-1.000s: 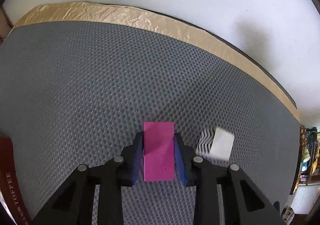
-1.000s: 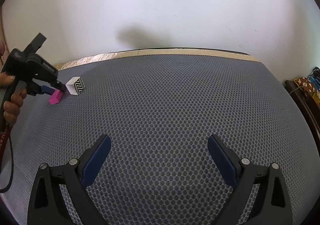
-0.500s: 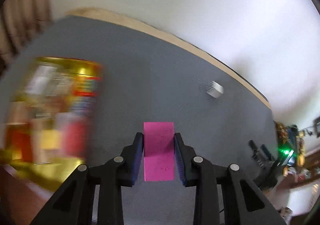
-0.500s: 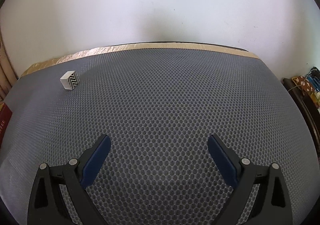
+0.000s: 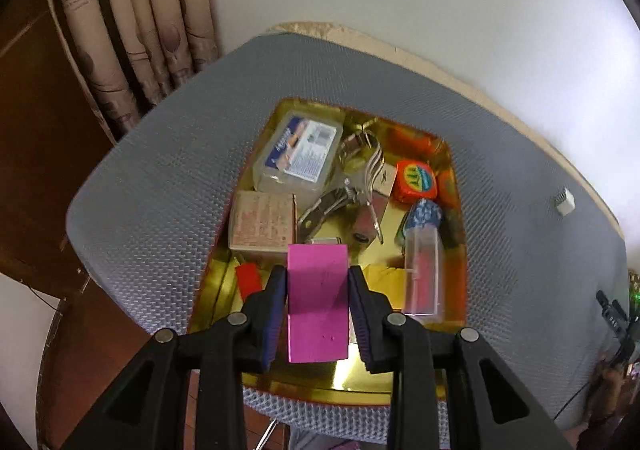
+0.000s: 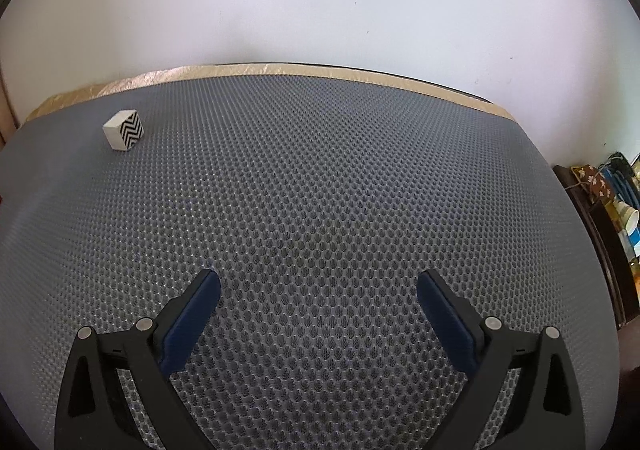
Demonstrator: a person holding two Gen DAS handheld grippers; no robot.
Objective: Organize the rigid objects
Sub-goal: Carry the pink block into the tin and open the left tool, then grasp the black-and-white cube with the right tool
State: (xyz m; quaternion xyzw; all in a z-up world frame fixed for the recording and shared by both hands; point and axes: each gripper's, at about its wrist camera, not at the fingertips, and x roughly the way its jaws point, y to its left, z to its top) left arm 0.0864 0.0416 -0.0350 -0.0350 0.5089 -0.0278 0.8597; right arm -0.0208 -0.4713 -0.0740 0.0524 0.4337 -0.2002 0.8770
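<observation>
My left gripper [image 5: 318, 276] is shut on a magenta block [image 5: 318, 302] and hangs above the near end of a gold tin box [image 5: 458, 282]. In the box lie a clear plastic case [image 5: 300, 156], a cardboard packet [image 5: 262, 224], metal clips [image 5: 352, 186], an orange tape measure [image 5: 416, 182] and a clear tube [image 5: 422, 274]. A white cube with black zigzag stripes [image 6: 124, 130] sits on the grey mat [image 6: 320, 190], far left in the right wrist view and as the cube [image 5: 565, 203] at the right in the left wrist view. My right gripper [image 6: 318, 290] stands open over bare mat.
The grey mat [image 5: 152, 202] covers a table with a tan strip [image 6: 280, 70] along the white wall. Curtains [image 5: 132, 22] and a dark wooden surface [image 5: 36, 130] stand to the left of the box. Cluttered shelves [image 6: 612, 202] stand past the mat's right edge.
My left gripper swung left with the magenta block, away from the zigzag cube, until it hung over the gold box. It has left the right wrist view, where the zigzag cube sits a little further right.
</observation>
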